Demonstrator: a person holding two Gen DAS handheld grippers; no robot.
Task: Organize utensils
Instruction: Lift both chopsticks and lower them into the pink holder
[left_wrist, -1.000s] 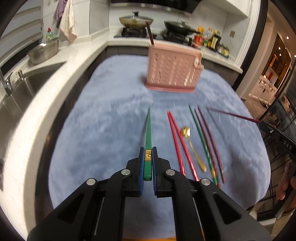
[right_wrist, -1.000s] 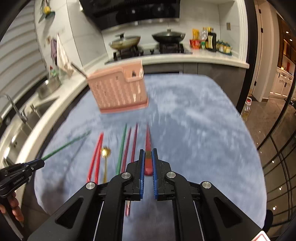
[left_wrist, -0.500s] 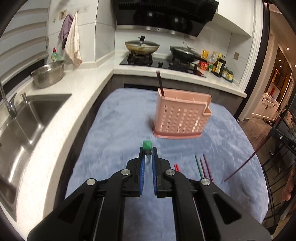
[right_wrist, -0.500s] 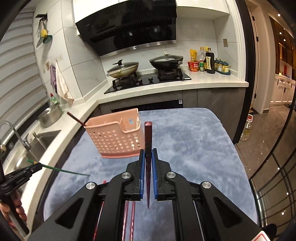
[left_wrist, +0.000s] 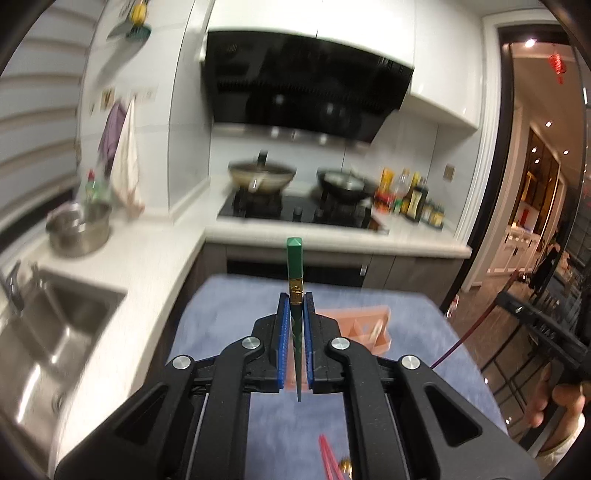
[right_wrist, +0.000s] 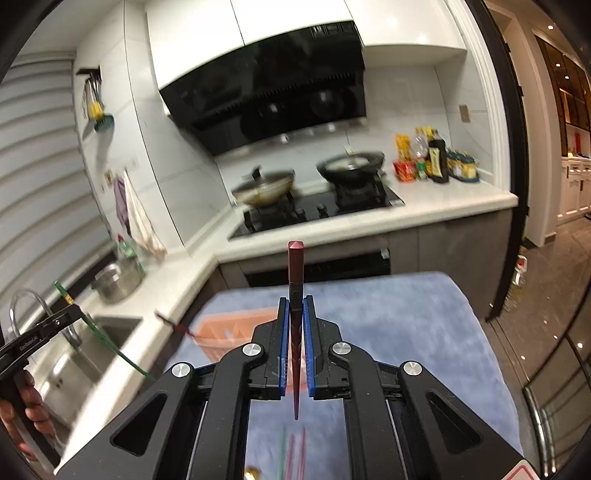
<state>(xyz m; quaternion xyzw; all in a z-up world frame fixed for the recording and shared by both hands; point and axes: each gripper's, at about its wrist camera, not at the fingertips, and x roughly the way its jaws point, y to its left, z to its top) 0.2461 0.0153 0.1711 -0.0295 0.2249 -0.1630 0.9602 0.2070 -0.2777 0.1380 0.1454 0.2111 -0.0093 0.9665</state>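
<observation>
My left gripper is shut on a green chopstick held upright, thick end up, above the blue cloth. My right gripper is shut on a dark red chopstick, also upright. The pink utensil basket sits on the cloth just beyond and below both grippers; it also shows in the right wrist view with a dark utensil handle sticking out. Red chopsticks and a gold spoon lie on the cloth below. The right gripper's chopstick shows at the left view's right edge.
A steel sink and a steel bowl are on the white counter at left. A stove with two pans and sauce bottles stand behind the table. More chopsticks lie on the cloth.
Both grippers have lifted and tilted up, turning their chopsticks from lying forward to upright, and moved closer over the pink basket. The views now show the hood and wall.
</observation>
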